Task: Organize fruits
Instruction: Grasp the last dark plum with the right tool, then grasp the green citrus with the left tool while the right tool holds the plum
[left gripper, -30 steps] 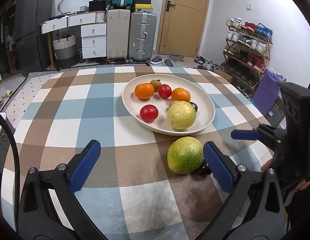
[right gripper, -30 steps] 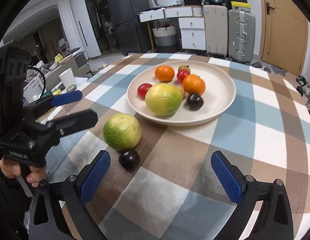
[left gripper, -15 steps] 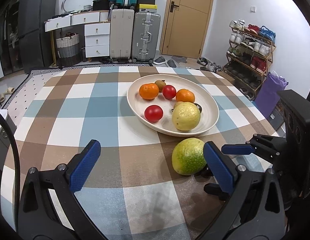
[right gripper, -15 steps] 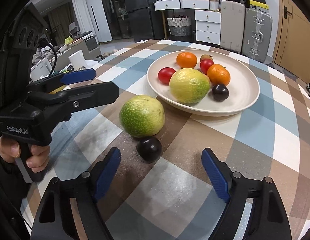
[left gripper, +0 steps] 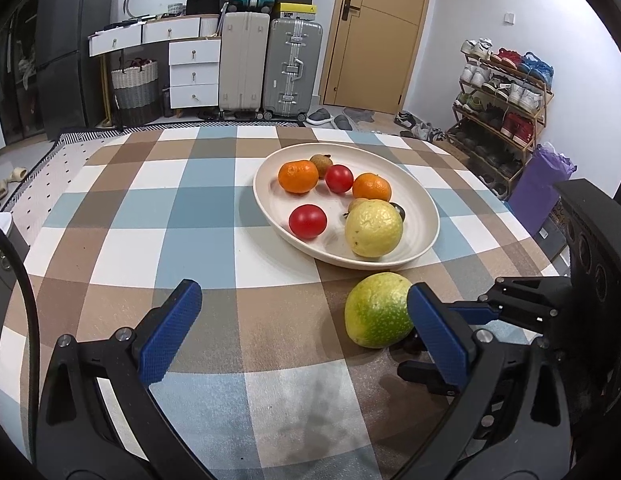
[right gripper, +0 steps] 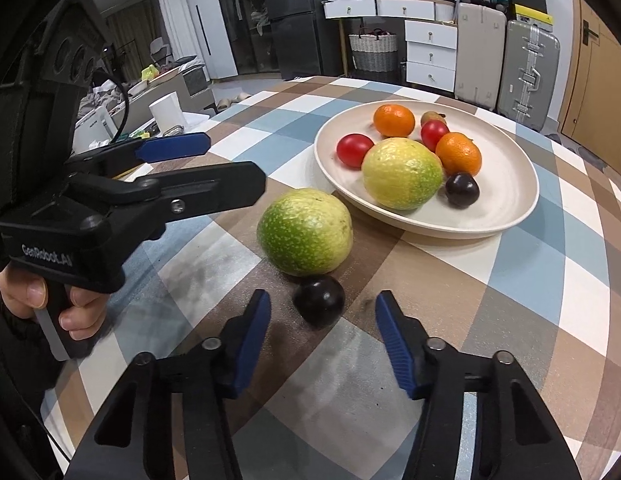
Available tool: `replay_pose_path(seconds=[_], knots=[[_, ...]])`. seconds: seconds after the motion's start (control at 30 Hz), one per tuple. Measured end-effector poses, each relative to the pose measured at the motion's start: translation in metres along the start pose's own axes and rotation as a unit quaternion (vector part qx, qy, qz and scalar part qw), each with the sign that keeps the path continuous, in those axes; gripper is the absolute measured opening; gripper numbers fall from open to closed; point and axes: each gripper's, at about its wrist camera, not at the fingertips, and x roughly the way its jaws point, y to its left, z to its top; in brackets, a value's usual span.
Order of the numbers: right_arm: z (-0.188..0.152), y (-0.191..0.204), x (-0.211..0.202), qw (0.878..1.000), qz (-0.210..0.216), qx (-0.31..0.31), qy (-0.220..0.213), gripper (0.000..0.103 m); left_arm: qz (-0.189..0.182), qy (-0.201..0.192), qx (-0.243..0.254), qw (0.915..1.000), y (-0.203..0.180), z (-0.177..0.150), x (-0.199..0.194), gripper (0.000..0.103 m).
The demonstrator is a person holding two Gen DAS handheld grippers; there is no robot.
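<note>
Checked tablecloth [right gripper: 530,280], plate [right gripper: 510,216] w/ fruit at far side. Small dark plum [right gripper: 319,306] on cloth, touching green fruit [right gripper: 305,232], straight ahead of right gripper [right gripper: 322,320]: pads either side, jaws closing, not yet touching. Round, no long axis. Left gripper [left gripper: 302,328] open, empty, farther.

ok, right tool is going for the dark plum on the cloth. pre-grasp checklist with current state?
1. Dark plum sits between the right tool's fingers: ok, roughly centred, slightly toward the left one.
2. Pads on the plum: not ok yet. The jaws are closing, with gaps on both sides.
3. Green guava clear of the grip: not ok. It touches the plum from behind and may get nudged.
4. Left tool out of the way: ok, open, empty, off to the side.
5. Room in the plate: ok, bare space at its near right.
6. Fingertips touching the tablecloth: cannot tell.
</note>
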Motion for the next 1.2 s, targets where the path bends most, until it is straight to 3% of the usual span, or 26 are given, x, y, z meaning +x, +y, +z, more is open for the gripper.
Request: replay_pose_path(seconds=[0.2, 0.57, 0.93, 1.2], knots=[[0.003, 0.006, 0.004, 1.0, -0.001, -0.015, 0.003, 0.048, 0.0, 0.003, -0.003, 1.0, 0.001, 0.0, 0.002, 0.102], [0.002, 0.003, 0.002, 1.0, -0.003, -0.012, -0.004, 0.027, -0.001, 0.01, -0.002, 0.9999, 0.0, -0.001, 0.008, 0.102], [0.0, 0.002, -0.004, 1.0, 0.002, -0.016, -0.015, 0.026, -0.002, 0.013, 0.0, 0.9999, -0.003, -0.002, 0.009, 0.102], [-0.003, -0.021, -0.022, 0.999, -0.008, 0.014, -0.034, 0.026, -0.016, 0.021, 0.006, 0.9996, -0.006, -0.003, 0.013, 0.102]])
